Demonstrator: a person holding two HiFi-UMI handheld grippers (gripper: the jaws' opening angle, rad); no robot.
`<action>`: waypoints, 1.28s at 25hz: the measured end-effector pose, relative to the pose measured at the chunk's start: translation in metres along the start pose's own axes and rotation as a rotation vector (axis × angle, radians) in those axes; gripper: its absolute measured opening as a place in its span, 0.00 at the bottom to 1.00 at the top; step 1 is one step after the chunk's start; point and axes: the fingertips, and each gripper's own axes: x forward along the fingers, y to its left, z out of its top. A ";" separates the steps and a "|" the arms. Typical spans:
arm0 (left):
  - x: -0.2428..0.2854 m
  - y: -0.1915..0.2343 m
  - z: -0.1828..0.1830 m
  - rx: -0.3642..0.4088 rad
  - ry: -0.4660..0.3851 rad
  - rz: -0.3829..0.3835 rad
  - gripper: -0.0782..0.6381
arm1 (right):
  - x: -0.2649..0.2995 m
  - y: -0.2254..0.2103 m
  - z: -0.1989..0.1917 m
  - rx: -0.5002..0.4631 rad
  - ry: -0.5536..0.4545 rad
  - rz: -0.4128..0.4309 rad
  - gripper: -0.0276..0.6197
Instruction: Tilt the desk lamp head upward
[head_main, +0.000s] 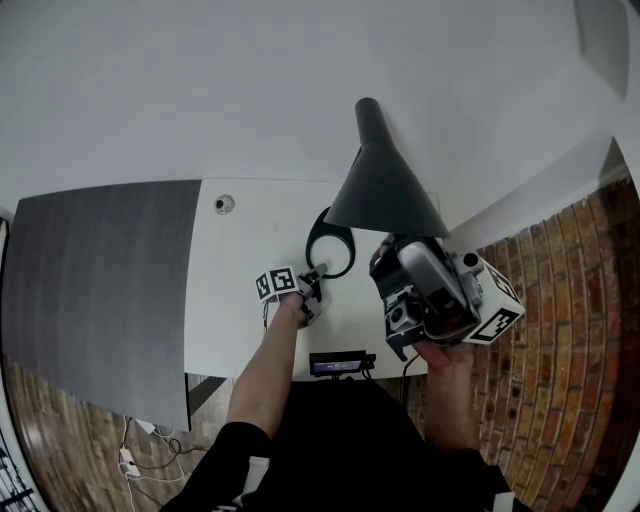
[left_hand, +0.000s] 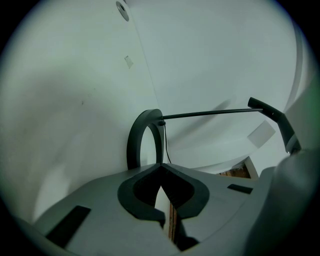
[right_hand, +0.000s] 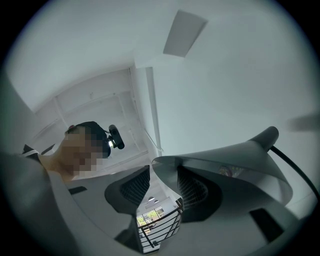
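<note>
A black desk lamp stands on the white desk (head_main: 235, 310): ring base (head_main: 310, 245), thin stem, cone shade (head_main: 385, 190). My left gripper (head_main: 313, 275) is shut, its tips at the ring's near edge. In the left gripper view the ring base (left_hand: 136, 145) rises just beyond the closed left gripper (left_hand: 161, 167), and the stem (left_hand: 210, 113) runs right. My right gripper (head_main: 392, 250) is up at the shade's lower rim. In the right gripper view the shade (right_hand: 225, 160) lies over the right jaw, its rim between the jaws of the right gripper (right_hand: 162, 187), which stand apart.
A dark grey panel (head_main: 100, 290) adjoins the desk on the left. A small round fitting (head_main: 224, 204) sits near the desk's back edge. A small device with a screen (head_main: 338, 365) is at the front edge. Brick floor (head_main: 560, 330) lies to the right; a white wall is behind.
</note>
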 end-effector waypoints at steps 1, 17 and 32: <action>0.000 0.000 0.000 0.000 0.000 0.002 0.12 | -0.001 0.000 0.000 0.000 -0.004 0.000 0.29; 0.000 0.000 -0.001 0.002 0.015 0.011 0.12 | 0.005 0.005 0.009 -0.022 -0.005 -0.024 0.33; 0.004 0.008 -0.007 0.004 0.076 0.126 0.12 | 0.018 -0.006 0.043 -0.071 -0.029 -0.059 0.34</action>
